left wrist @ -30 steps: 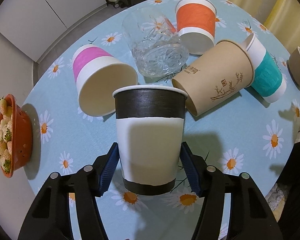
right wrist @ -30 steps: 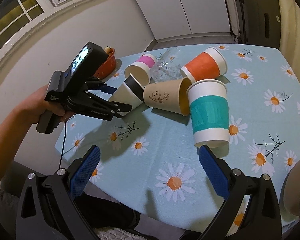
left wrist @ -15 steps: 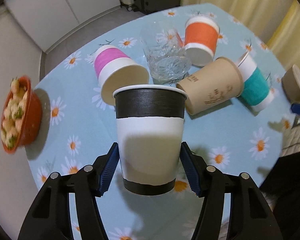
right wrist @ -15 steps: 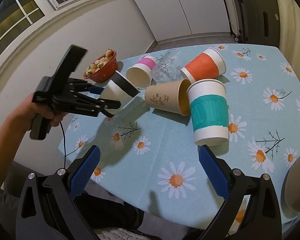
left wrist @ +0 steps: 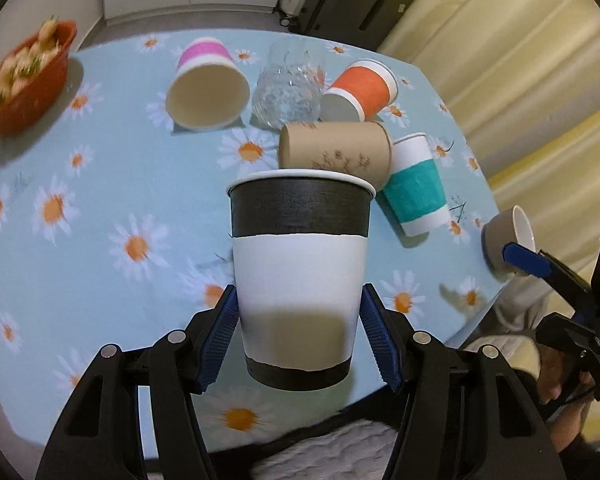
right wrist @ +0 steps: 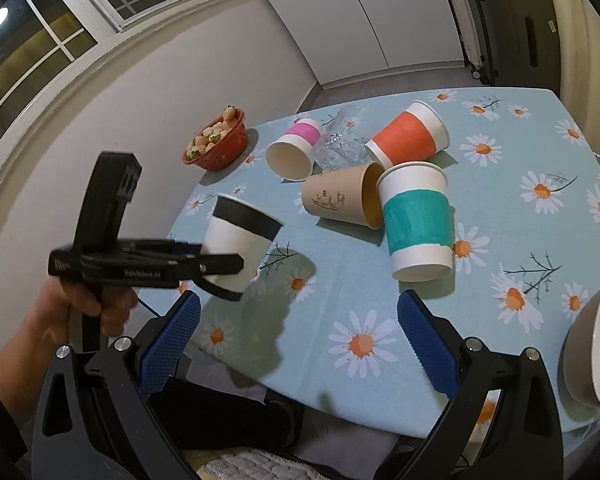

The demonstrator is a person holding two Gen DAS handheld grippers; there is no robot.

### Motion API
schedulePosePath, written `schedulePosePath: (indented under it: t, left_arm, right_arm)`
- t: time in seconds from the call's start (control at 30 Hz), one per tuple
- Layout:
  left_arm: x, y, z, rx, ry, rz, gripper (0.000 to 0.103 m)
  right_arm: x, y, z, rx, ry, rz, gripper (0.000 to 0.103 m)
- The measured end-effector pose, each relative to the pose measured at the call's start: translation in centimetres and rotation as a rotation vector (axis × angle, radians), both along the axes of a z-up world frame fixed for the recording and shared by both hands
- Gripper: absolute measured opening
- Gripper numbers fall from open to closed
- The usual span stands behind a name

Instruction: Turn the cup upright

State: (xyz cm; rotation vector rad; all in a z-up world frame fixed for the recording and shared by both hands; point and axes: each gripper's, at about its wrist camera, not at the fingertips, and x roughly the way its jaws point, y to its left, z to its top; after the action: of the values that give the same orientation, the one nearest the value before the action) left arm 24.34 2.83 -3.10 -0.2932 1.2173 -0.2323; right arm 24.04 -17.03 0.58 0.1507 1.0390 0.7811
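My left gripper (left wrist: 298,330) is shut on a black-and-white paper cup (left wrist: 298,264), gripping its lower body. The cup is held in the air above the table's near edge, rim up and tilted a little. In the right wrist view the same cup (right wrist: 240,236) hangs in the left gripper (right wrist: 220,268) over the table's left front corner. My right gripper (right wrist: 298,340) is open and empty, low in front of the table edge.
On the daisy tablecloth (right wrist: 340,300) lie a pink cup (right wrist: 294,148), a glass (right wrist: 340,148), an orange cup (right wrist: 410,136) and a brown cup (right wrist: 340,200) on their sides. A teal cup (right wrist: 416,224) stands upside down. A red bowl (right wrist: 218,144) sits far left, a grey bowl (right wrist: 592,344) at right.
My left gripper has lifted the black-and-white cup away from the other cups toward the table's near edge and tipped it more upright. My right gripper has stayed put.
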Motion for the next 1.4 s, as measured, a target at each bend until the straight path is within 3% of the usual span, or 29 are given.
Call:
schedulePosePath:
  t: [0.27, 0.57, 0.77, 0.9, 1.4]
  left_arm:
    - [-2.2, -2.7, -2.8, -0.086, 0.048, 0.104, 0.059]
    - [-3.2, -4.5, -4.7, -0.124, 0.060, 0.191, 0.060]
    - [-3.1, -4.5, -4.9, -0.141, 0.069, 0.236, 0.060]
    - [-3.0, -4.9, -4.8, -0.113, 0.063, 0.244, 0.077]
    - [-3.9, -2.7, -3.4, -0.118, 0.028, 0.252, 0.077]
  right_arm:
    - [-0.7, -1.7, 0.5, 0.006, 0.015, -0.015, 0.098]
    - [-1.0, -2.4, -0.1, 0.007, 0.035, -0.019, 0.098]
    - [-1.1, -2.8, -0.3, 0.012, 0.045, -0.021, 0.098]
    - [-1.2, -2.9, -0.3, 0.014, 0.049, -0.024, 0.098]
    - [-1.3, -2.5, -0.3, 0.007, 0.057, -0.025, 0.098]
